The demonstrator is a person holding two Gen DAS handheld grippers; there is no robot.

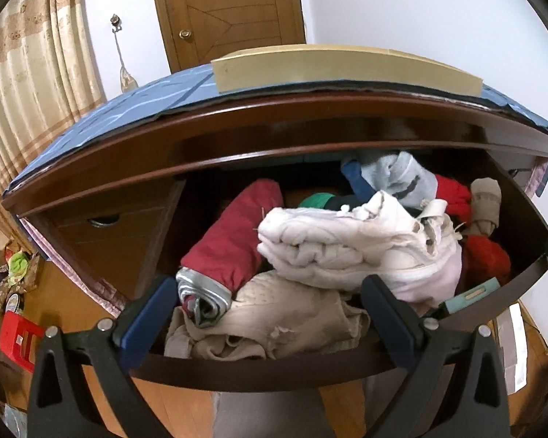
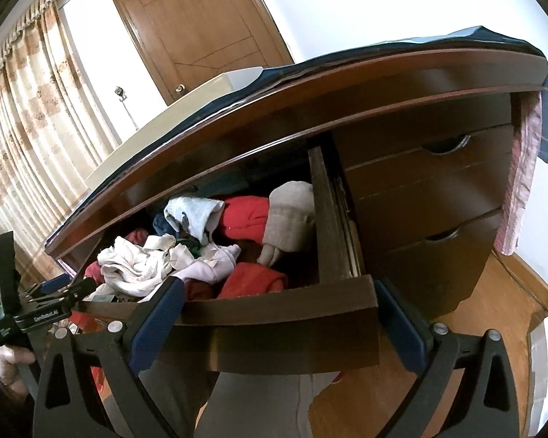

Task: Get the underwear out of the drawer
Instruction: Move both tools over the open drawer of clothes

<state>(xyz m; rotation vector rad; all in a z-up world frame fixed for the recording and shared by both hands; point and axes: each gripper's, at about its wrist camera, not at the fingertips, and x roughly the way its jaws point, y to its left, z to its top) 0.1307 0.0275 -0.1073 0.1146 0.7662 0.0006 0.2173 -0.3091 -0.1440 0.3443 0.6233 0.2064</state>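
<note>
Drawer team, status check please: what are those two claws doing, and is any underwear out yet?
Left gripper open, over the front pile. Right gripper open, at the drawer front. Nothing lifted yet. White bundle sits on top of the clothes.

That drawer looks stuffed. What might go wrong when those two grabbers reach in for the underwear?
The clothes are heaped and tangled, so the open left gripper may drag the white bundle out along with the beige garment in front. The right gripper straddles the drawer front and could bump it. Which piece is underwear is hard to tell.
</note>
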